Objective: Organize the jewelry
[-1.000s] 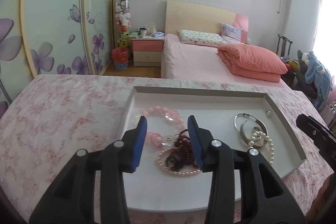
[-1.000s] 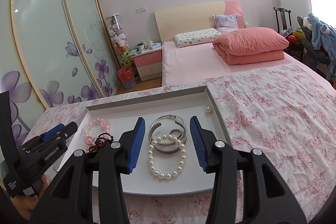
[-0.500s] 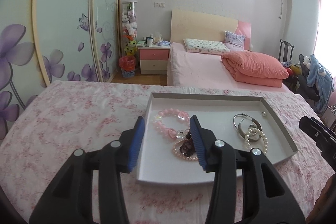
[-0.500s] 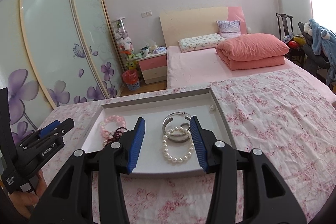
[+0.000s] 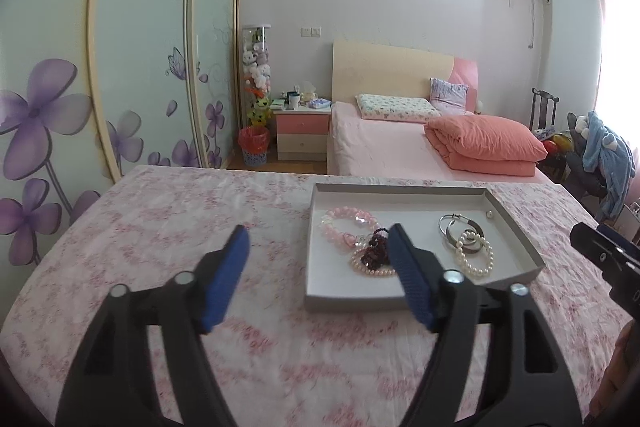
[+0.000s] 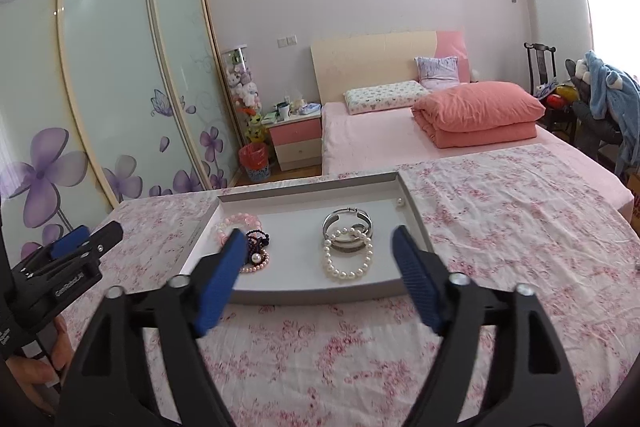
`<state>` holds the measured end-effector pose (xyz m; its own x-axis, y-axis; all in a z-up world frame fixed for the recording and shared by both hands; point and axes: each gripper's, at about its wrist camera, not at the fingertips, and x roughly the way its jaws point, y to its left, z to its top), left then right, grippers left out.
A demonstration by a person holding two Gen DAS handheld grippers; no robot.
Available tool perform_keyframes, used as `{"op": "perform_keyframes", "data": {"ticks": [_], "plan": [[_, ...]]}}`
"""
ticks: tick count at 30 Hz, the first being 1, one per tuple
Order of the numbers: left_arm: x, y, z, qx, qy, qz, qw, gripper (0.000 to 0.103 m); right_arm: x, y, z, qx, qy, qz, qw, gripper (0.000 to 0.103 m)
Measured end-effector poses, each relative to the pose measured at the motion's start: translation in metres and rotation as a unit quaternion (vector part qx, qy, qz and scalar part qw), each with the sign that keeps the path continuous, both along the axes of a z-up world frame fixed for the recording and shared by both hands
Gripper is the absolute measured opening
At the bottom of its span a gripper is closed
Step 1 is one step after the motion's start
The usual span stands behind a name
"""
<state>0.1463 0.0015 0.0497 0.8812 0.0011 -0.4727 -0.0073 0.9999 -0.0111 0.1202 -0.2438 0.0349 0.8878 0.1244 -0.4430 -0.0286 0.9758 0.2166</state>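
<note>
A grey tray (image 5: pixel 516 231) (image 6: pixel 304 197) lies on the pink floral tablecloth (image 5: pixel 168 227). It holds a pink bead bracelet (image 5: pixel 344 223) (image 6: pixel 240 221), a dark red bead bracelet (image 5: pixel 374 251) (image 6: pixel 256 241), a small pink pearl strand (image 5: pixel 370 269), a silver bangle (image 5: pixel 456 225) (image 6: pixel 346 223), a white pearl bracelet (image 5: pixel 474 257) (image 6: pixel 348 259) and a loose pearl (image 5: pixel 488 214) (image 6: pixel 399 202). My left gripper (image 5: pixel 316 259) is open and empty, in front of the tray's left edge. My right gripper (image 6: pixel 316 259) is open and empty, in front of the tray.
A bed (image 5: pixel 400 147) with an orange folded quilt (image 5: pixel 484 147) stands behind the table. A wardrobe with flower doors (image 5: pixel 120 67) is at the left. A nightstand (image 5: pixel 302 131) and a chair with clothes (image 5: pixel 600 155) are farther back.
Both grippers have pulled back from the tray and opened wider. The tray now looks smaller and farther. The left gripper has shifted left of the tray.
</note>
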Motion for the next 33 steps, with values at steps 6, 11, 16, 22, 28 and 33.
{"op": "perform_keyframes", "data": {"ticks": [6,11,16,22,28,33], "plan": [[-0.034,0.002,0.004,0.016,-0.022,-0.002,0.9996,0.099,-0.023,0.001,0.001,-0.014,-0.015,-0.012,1.000,0.101],[-0.055,0.004,0.003,0.024,-0.031,0.000,0.9992,0.099,-0.032,0.003,0.000,-0.033,-0.014,-0.013,0.999,0.101],[-0.065,0.008,-0.001,0.033,-0.034,0.014,0.9988,0.099,-0.039,0.002,-0.003,-0.033,-0.013,-0.016,0.999,0.101],[-0.074,0.009,-0.005,0.031,-0.032,0.013,0.9989,0.099,-0.049,0.002,-0.005,-0.033,-0.014,-0.019,0.999,0.101],[-0.086,0.005,-0.010,0.029,-0.038,-0.002,0.9989,0.099,-0.059,0.005,-0.013,-0.035,-0.010,-0.005,0.999,0.101],[-0.092,0.001,-0.011,0.034,-0.049,-0.007,0.9982,0.099,-0.064,0.013,-0.016,-0.051,-0.013,0.007,0.999,0.101]]}}
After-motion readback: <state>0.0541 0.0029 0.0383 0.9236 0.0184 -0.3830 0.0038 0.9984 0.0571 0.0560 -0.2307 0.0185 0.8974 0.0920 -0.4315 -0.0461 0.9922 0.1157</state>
